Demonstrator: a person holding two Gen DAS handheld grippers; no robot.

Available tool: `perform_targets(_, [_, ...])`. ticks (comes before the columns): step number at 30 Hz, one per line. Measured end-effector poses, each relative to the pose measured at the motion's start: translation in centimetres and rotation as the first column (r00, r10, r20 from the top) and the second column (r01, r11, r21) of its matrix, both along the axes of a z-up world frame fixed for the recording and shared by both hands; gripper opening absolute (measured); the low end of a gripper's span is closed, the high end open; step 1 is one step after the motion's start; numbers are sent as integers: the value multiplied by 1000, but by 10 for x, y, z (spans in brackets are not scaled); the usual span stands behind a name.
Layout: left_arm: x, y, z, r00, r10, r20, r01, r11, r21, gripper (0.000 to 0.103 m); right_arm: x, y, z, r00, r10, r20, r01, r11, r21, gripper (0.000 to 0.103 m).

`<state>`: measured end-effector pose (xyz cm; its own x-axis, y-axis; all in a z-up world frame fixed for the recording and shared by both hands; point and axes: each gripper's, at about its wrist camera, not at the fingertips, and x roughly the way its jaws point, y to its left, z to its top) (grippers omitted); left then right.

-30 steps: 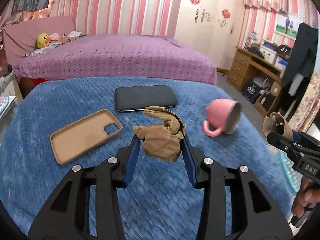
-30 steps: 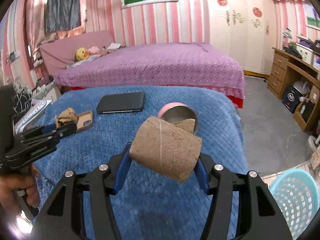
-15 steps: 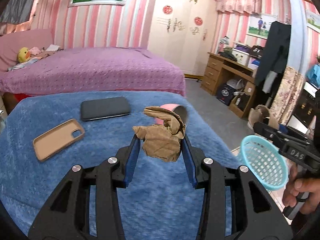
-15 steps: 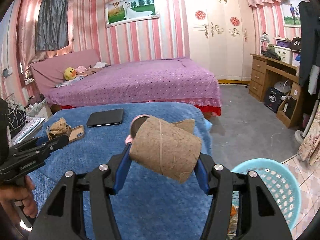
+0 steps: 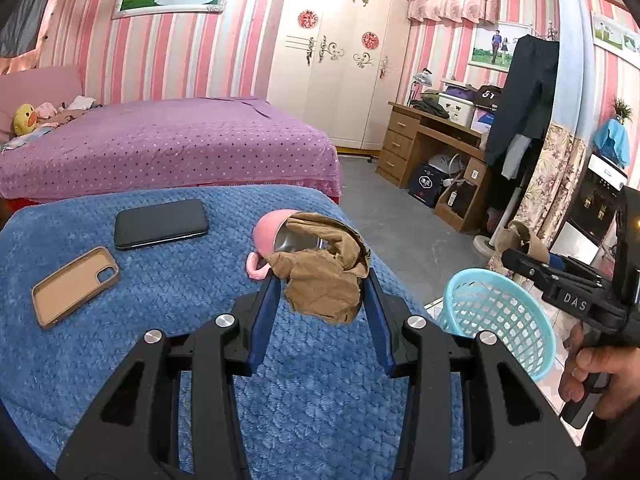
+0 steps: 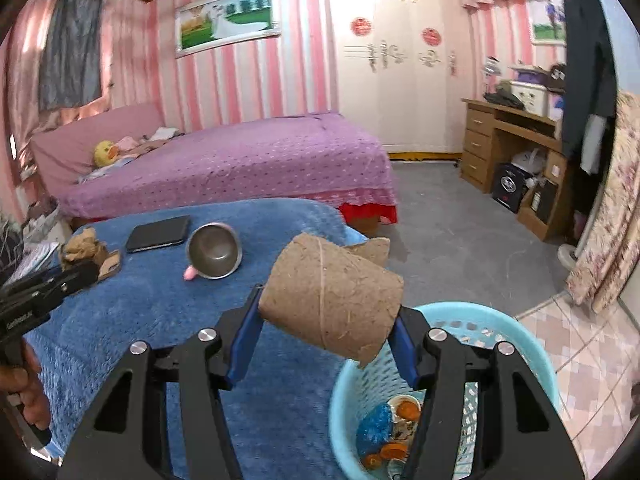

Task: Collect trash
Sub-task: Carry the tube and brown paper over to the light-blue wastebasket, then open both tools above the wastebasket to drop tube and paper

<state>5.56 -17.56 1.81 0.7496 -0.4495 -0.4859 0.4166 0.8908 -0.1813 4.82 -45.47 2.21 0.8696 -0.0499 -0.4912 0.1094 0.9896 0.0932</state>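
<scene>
My left gripper [image 5: 320, 292] is shut on a crumpled brown paper [image 5: 326, 280] and holds it above the blue blanket [image 5: 160, 300]. My right gripper [image 6: 326, 316] is shut on a brown cardboard roll [image 6: 332, 294], held just above the near rim of the light blue basket [image 6: 532, 344]. The basket holds blue and orange scraps. In the left wrist view the basket [image 5: 500, 316] stands off the blanket's right edge, with the right gripper [image 5: 520, 258] beyond it. The left gripper [image 6: 76, 268] shows at the left of the right wrist view.
A black phone [image 5: 160, 224], a tan phone case [image 5: 74, 284] and a tipped pink mug [image 6: 212, 252] lie on the blue blanket. A purple bed [image 5: 160, 148] is behind. A wooden desk [image 5: 432, 148] and hanging clothes stand at the right; tiled floor lies around the basket.
Both grippers have swung right with their loads. The basket has come into view, and the right gripper with the roll is now over its rim.
</scene>
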Motion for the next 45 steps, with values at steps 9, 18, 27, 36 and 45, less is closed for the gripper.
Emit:
perform_targets(9, [-3,-15,4,1000,-13,9,13,1000,-13,41,-1,-22,-5,999,-40,-11,39,999,-12,57])
perform_targets(18, [-9,-42,4,998,-59,24,59,998,4,41,-14,-34,-2,994,-112,3,112,992,-58,57])
perform_targets(27, [-9,-58,-1,996,-83,18,82,997,10,41,-16,-55,-10,989,-141,-34,138,988,-70,57])
perform_targets(36, [-7,-88,0,990,-137,14,137,991,0,41,-24,-74,-14,986,-162,-42,161,986,-35,57])
perform_targets(45, [-11,-142,-7,975,-221,0,221,975,6,41,-28,-91,-19,962,-272,-27,268,959,-87,70])
